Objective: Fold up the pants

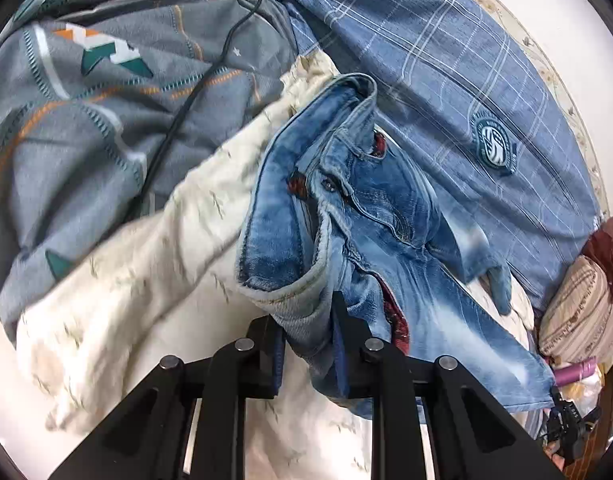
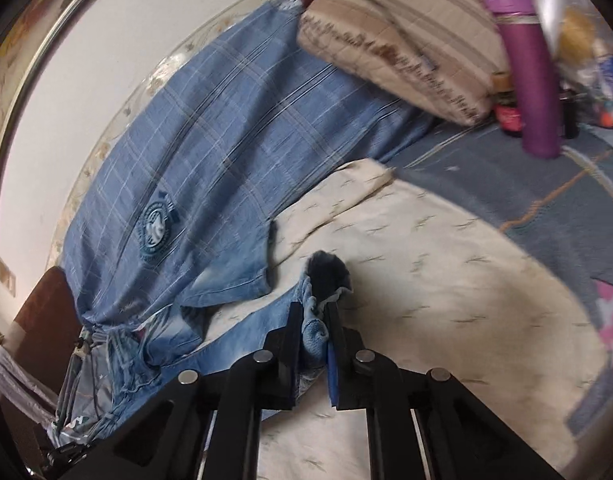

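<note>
The pants are faded blue jeans [image 1: 370, 216] lying crumpled on a cream bedspread [image 1: 146, 280]. In the left wrist view my left gripper [image 1: 306, 320] is shut on the jeans' waistband, which bunches up between the black fingers. In the right wrist view my right gripper [image 2: 312, 320] is shut on a leg hem of the jeans [image 2: 242, 336], with the cuff sticking up past the fingertips. The legs stretch away to the left in that view.
A blue plaid sheet [image 1: 466, 80] with a round badge lies beyond the jeans. A grey patterned quilt [image 1: 86, 120] with a black cable [image 1: 194, 92] is at left. A striped pillow [image 2: 398, 40], a purple bottle [image 2: 534, 72] and small clutter sit at the bed's edge.
</note>
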